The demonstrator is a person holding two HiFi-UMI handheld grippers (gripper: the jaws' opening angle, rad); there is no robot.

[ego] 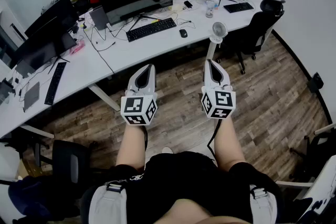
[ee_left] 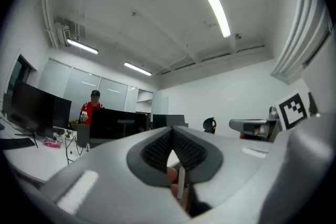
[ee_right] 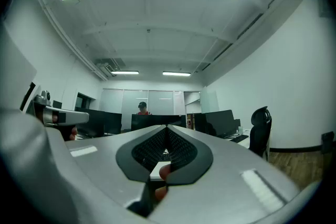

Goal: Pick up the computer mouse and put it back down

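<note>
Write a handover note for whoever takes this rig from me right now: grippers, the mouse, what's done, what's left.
Left gripper: shut, empty, held over the floor short of the desk.
Right gripper: shut, empty, level beside it.
Mouse: on the white desk, right of the black keyboard, neither gripper near it.
Done: no pick-up under way.
Left: step in, open a gripper, lift the mouse, set it back down.

The computer mouse point(ego: 182, 33) lies on the desk point(ego: 157, 45) just right of the keyboard point(ego: 151, 29), left of the fan point(ego: 219, 30).
</note>
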